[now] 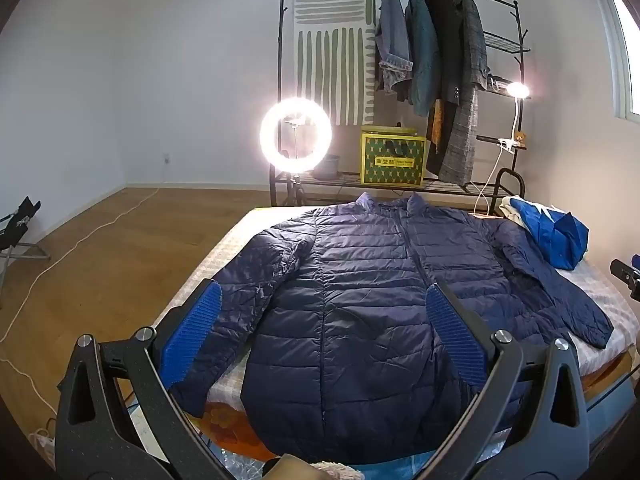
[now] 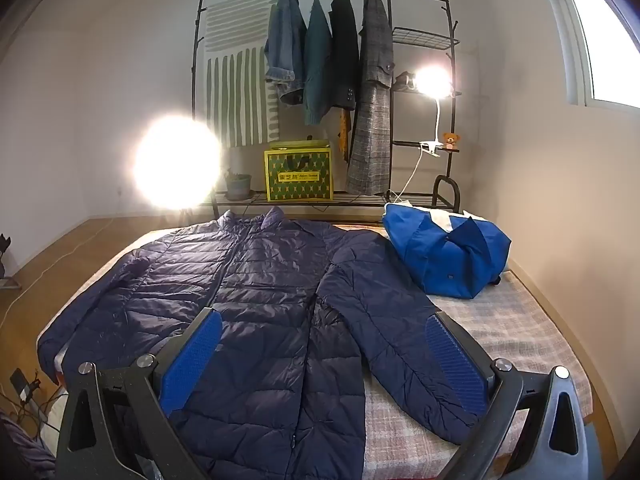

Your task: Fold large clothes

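Navy puffer jacket (image 1: 360,300) spread flat, zipped, sleeves out, on checked bed (image 2: 520,332). Blue garment (image 2: 448,256) heaped at far right corner. Yellow box (image 2: 299,176) on clothes rack (image 2: 452,80), contents hidden. Jacket hem cut off below. Left gripper (image 1: 324,336) and right gripper (image 2: 324,356) tilted downward above jacket, jaws wide, holding nothing.

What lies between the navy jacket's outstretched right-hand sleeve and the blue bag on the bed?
Only bare checked bedcover lies between the sleeve of the navy jacket and the blue bag; the right wrist view shows it best.
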Available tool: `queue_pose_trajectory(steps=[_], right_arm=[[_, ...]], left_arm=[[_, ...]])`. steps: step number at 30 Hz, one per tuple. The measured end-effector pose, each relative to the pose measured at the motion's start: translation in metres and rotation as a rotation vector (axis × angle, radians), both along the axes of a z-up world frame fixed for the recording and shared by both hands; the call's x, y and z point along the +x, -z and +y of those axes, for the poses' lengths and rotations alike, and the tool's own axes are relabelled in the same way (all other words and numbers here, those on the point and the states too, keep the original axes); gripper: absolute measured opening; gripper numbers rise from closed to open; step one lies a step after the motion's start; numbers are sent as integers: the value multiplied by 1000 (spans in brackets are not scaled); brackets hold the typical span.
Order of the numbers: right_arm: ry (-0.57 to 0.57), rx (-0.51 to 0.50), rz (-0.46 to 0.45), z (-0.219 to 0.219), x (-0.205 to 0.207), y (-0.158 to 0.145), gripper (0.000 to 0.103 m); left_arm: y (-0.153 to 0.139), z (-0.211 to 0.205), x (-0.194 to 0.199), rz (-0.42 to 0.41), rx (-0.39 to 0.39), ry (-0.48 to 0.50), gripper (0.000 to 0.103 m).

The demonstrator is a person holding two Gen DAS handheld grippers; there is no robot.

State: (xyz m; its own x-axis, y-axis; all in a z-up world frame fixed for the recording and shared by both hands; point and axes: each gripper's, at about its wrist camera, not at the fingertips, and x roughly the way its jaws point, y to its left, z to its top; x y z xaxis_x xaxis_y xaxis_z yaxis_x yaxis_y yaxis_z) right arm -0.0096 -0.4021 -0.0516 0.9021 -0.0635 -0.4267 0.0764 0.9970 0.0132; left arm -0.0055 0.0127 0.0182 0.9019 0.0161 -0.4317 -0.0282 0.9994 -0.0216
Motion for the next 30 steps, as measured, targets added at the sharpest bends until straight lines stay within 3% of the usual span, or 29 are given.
queue_pose_trajectory(steps=[30], right_arm=[[0, -1, 11, 2, 2, 1, 103]], left_arm=[[2, 1, -2, -3, 6, 0, 103]])
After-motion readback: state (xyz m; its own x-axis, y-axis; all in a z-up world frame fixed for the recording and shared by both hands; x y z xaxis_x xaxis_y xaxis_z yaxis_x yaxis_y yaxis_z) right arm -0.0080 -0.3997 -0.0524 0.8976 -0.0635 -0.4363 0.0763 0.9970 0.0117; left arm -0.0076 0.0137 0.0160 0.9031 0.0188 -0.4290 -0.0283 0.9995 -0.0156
